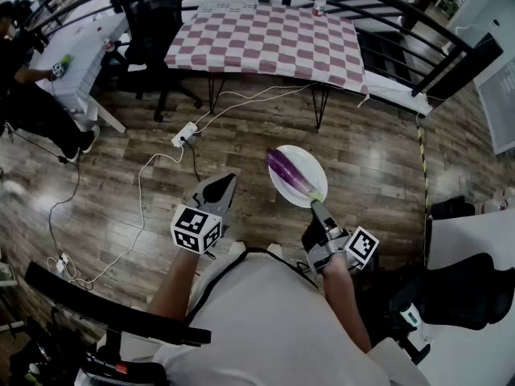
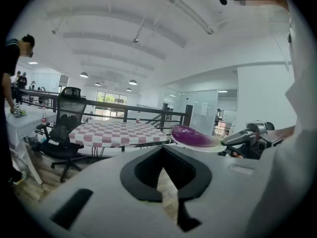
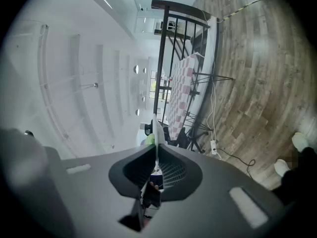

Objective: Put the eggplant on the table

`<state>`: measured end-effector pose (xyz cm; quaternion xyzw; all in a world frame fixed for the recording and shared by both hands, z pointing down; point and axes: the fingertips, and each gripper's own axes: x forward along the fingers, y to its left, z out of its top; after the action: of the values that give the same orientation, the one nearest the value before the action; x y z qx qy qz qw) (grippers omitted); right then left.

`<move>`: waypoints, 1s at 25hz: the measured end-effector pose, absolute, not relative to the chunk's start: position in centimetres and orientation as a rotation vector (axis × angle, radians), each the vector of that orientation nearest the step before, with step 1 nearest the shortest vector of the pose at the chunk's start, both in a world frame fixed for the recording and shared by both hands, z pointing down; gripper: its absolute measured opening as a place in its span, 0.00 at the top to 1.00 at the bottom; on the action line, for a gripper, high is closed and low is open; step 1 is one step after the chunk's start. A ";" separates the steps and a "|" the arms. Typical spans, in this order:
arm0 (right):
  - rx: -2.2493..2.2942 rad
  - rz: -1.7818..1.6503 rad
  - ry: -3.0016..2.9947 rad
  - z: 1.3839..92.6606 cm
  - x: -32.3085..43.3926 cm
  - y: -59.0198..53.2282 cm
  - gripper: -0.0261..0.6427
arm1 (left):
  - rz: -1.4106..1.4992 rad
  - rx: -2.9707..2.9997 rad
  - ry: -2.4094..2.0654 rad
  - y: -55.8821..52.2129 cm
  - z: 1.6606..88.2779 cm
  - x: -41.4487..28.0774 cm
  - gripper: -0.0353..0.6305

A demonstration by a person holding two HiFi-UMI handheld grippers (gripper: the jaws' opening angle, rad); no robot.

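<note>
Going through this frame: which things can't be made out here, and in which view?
- Head view: the right gripper covers the rim of the plate where it clamps, so the contact itself is hidden.
- Right gripper view: the plate is seen edge-on and hides nearly all of the eggplant.
- Head view: the small item on the checkered table is too small to identify.
- Left gripper view: the person's shirt blocks the right side.

A counter (image 1: pixel 265 43) under a checked cloth (image 1: pixel 233 30) carries a small bottle (image 1: pixel 320 3) at its far edge. A white power strip (image 1: pixel 184 136) and cable (image 1: pixel 241 97) lie on the wooden floor (image 1: pixel 378 151).
</note>
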<state>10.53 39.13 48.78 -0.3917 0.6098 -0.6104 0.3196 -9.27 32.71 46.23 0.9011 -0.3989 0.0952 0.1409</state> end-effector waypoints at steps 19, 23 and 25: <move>-1.053 -1.584 1.588 49.0 10.0 40.4 0.92 | 0.280 2.609 -1.129 34.0 46.7 -10.3 0.94; -1.055 -1.579 1.590 49.0 9.1 40.5 0.92 | 0.285 2.608 -1.127 34.3 46.9 -11.3 0.94; -1.052 -1.577 1.589 48.9 8.5 40.4 0.92 | 0.285 2.606 -1.129 34.3 46.9 -12.0 0.94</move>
<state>8.48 40.44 48.94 -0.4019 0.6069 -0.6023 0.3278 -12.03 34.27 46.91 0.9036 -0.3914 0.0989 0.1430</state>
